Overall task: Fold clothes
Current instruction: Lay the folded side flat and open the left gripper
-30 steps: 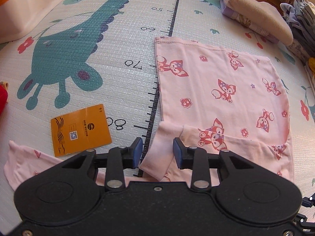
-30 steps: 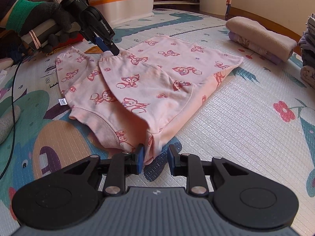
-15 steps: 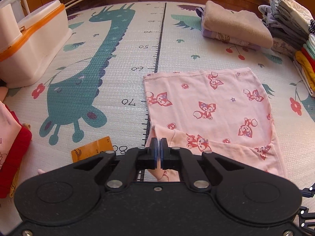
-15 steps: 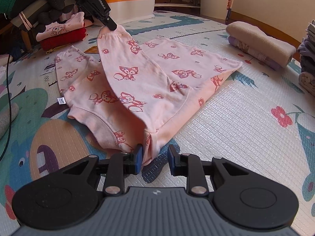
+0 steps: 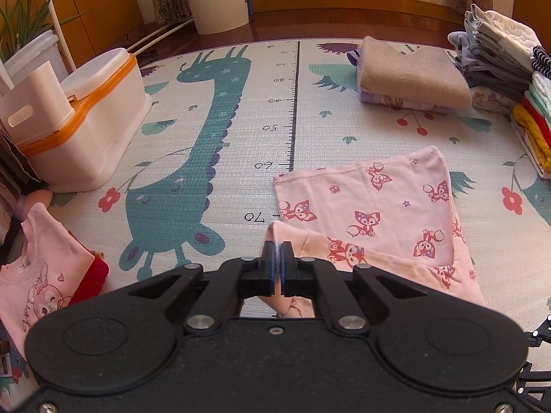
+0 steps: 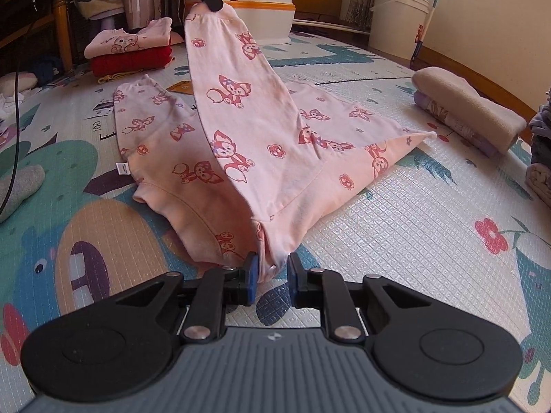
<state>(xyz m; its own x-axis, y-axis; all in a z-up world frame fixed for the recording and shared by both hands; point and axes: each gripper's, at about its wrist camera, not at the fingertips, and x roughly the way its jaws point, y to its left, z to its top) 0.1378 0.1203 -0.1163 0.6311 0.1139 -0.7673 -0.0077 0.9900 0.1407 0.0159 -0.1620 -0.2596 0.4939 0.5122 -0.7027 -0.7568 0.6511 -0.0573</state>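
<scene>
Right wrist view: my left gripper (image 6: 214, 1) pinches the sleeve cuff of the pink fox-print top (image 6: 261, 144) high above the play mat (image 6: 430, 241); my right gripper (image 6: 272, 273), jaws apart, straddles its near corner on the mat.

- a foam play mat (image 5: 213, 110) printed with a teal giraffe and a numbered ruler covers the floor.
- lying on it: a pink fox-print cotton top (image 5: 372, 203), a white plastic box with an orange rim (image 5: 89, 117), a folded beige towel (image 5: 409, 72) and stacks of folded clothes (image 5: 499, 65).
</scene>
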